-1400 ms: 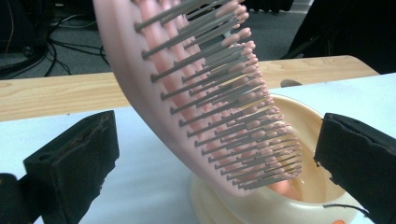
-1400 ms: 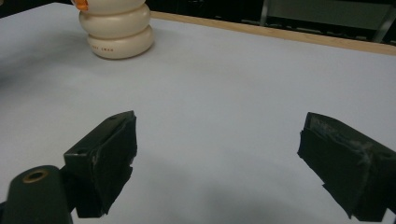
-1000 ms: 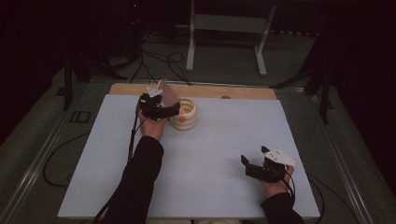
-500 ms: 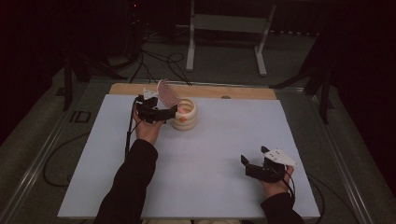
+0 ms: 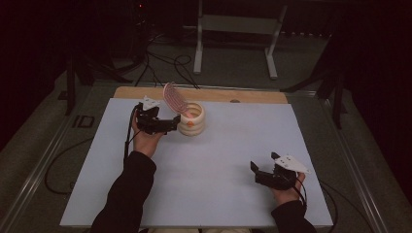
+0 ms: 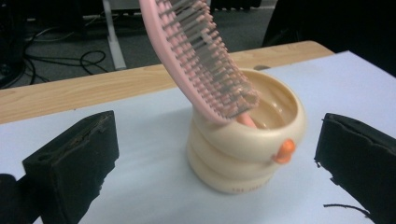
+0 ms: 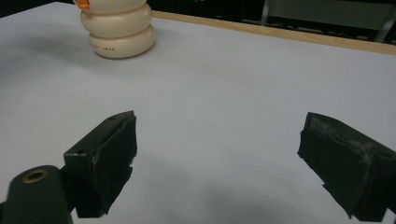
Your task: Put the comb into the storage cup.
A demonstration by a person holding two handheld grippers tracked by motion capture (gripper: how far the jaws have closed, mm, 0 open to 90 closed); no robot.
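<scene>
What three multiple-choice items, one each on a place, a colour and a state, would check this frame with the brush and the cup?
1. Where is the hairbrush?
A. Flat on the table
B. Standing tilted in the cream cup
C. Held in the right tongs

2. What colour is the hairbrush?
A. Pink
B. Blue
C. Green

3. How do the left tongs stand?
A. Shut on the cup
B. Shut on the brush
C. Open, holding nothing

Answers:
1 B, its handle end sits inside the cup and its head leans out over the rim.
2 A, its back and bristle bed are pink.
3 C, both jaws stand wide apart on either side of the cup, touching nothing.
</scene>
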